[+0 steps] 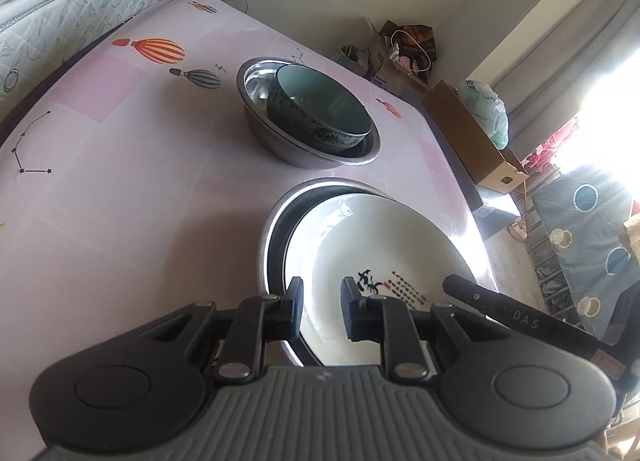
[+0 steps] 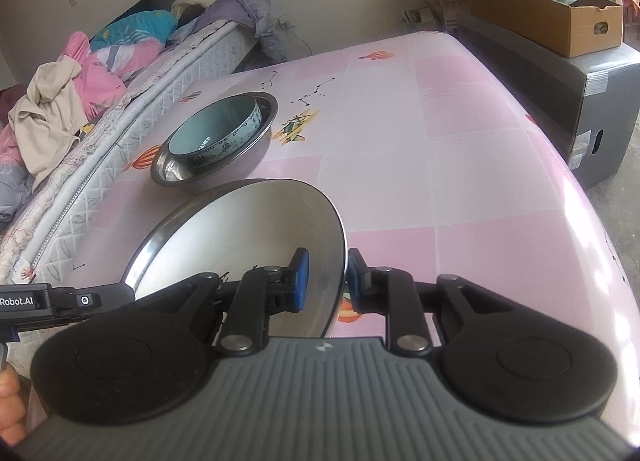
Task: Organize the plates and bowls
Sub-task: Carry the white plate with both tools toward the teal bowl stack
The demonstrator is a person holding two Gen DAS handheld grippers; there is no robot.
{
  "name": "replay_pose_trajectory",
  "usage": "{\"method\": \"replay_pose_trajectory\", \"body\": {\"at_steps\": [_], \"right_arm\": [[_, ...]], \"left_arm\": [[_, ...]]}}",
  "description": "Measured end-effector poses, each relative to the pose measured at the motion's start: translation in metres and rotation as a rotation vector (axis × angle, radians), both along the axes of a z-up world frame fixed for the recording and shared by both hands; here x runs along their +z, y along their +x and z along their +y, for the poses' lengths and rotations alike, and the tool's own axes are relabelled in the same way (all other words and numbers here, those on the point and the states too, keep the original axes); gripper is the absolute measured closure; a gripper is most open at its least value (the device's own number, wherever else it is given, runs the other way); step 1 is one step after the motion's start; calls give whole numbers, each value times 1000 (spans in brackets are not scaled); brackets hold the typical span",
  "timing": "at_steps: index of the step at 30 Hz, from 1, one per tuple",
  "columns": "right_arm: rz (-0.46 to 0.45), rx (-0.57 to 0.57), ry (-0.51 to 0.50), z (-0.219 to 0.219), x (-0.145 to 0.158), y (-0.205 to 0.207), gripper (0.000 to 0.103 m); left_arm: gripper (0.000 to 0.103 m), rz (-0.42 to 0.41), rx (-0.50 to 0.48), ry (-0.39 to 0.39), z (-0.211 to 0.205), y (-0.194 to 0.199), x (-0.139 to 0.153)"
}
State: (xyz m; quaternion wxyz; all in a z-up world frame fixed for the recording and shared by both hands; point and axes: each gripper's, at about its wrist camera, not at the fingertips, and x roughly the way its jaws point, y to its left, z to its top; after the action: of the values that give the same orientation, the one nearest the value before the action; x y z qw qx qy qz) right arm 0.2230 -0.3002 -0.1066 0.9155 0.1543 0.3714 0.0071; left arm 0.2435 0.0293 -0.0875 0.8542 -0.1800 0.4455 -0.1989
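A white plate (image 1: 360,237) with black calligraphy lies inside a shallow steel dish (image 1: 266,237) at the near edge of the pink table. My left gripper (image 1: 322,301) is shut on the white plate's near rim, one finger in the dark gap beside the steel rim and one on the plate's face. My right gripper (image 2: 328,277) straddles the steel dish's (image 2: 338,229) right rim, one pad inside and one outside, shut on it. The white plate (image 2: 240,229) fills that dish. Farther back, a teal bowl (image 1: 320,101) (image 2: 212,129) sits in a steel bowl (image 1: 256,129) (image 2: 244,161).
The table (image 2: 460,165) wears a pink cloth printed with balloons. A mattress (image 2: 120,133) with heaped clothes runs along one side. A cardboard box (image 2: 552,17) on a grey crate (image 2: 600,101) stands past the other side. A hand (image 2: 8,401) shows at the lower left.
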Motion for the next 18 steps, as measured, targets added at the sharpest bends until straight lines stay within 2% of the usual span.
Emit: {"method": "replay_pose_trajectory", "body": {"at_steps": [1,3,7,16,18], "right_arm": [[-2,5,-22,3,0,2,82],[-6,22,-68,10,1,3,81],[-33,36,-146,19,5,1,69],[-46,2,-97,6,10,-18,60],[-45,-2,-87,3,11,-24,59]], "left_arm": [[83,-5,0,3,1,-1,1],[76,-12,-2,4,2,-3,3],[67,-47,1,29,2,-9,7],[46,-74,7,94,0,-21,8],[39,-74,13,103,-1,-23,9]]}}
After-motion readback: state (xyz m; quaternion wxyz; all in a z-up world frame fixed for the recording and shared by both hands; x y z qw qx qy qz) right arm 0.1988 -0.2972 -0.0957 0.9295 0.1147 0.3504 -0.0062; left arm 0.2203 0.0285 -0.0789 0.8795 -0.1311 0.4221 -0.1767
